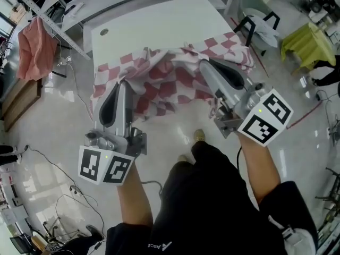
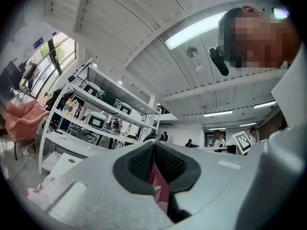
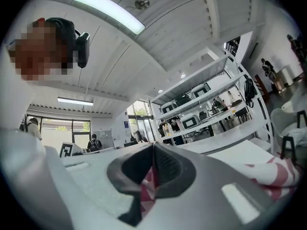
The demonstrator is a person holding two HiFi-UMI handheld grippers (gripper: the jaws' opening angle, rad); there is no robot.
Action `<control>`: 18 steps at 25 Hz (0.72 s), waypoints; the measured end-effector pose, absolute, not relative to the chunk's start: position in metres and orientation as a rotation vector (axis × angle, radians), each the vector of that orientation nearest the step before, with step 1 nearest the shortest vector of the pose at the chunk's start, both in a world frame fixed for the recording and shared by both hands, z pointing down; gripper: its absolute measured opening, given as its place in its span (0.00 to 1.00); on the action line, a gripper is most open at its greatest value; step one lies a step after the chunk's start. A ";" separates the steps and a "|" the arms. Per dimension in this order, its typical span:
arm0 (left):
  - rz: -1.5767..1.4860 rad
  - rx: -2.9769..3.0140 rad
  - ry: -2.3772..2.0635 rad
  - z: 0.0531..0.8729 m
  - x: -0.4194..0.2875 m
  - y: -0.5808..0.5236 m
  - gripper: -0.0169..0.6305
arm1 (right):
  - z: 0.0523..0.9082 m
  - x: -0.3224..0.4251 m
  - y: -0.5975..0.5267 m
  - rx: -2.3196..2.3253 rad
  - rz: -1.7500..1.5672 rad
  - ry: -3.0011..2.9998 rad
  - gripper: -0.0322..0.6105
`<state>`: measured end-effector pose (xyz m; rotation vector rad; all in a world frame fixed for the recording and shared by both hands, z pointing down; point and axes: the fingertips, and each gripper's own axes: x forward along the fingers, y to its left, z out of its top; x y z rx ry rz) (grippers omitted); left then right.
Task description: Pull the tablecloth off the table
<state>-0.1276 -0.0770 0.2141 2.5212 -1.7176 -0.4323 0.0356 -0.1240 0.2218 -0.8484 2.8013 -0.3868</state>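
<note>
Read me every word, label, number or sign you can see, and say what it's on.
Nothing reads clearly.
White print on the person's black top: too small and blurred to read.
Marker cube on left claw, marker cube on right claw: square patterns only, no letters.

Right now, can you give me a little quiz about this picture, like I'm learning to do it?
1. True or false: the left gripper is shut on the tablecloth.
2. How much of the table does the tablecloth cover? A) all of it B) only the near end C) none of it
3. Fill in: the right gripper pinches the ____.
Key: 1 true; 2 B; 3 tablecloth.
</note>
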 end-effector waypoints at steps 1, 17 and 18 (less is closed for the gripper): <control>-0.442 2.525 -1.725 0.209 -0.125 -0.067 0.04 | 0.215 0.039 -0.113 -0.839 -0.368 2.804 0.05; -0.496 2.527 -1.845 0.154 0.015 0.059 0.04 | 0.164 0.185 0.003 -0.587 -0.348 2.722 0.06; -0.484 2.513 -1.857 0.158 0.028 0.064 0.04 | 0.169 0.199 0.005 -0.579 -0.365 2.715 0.05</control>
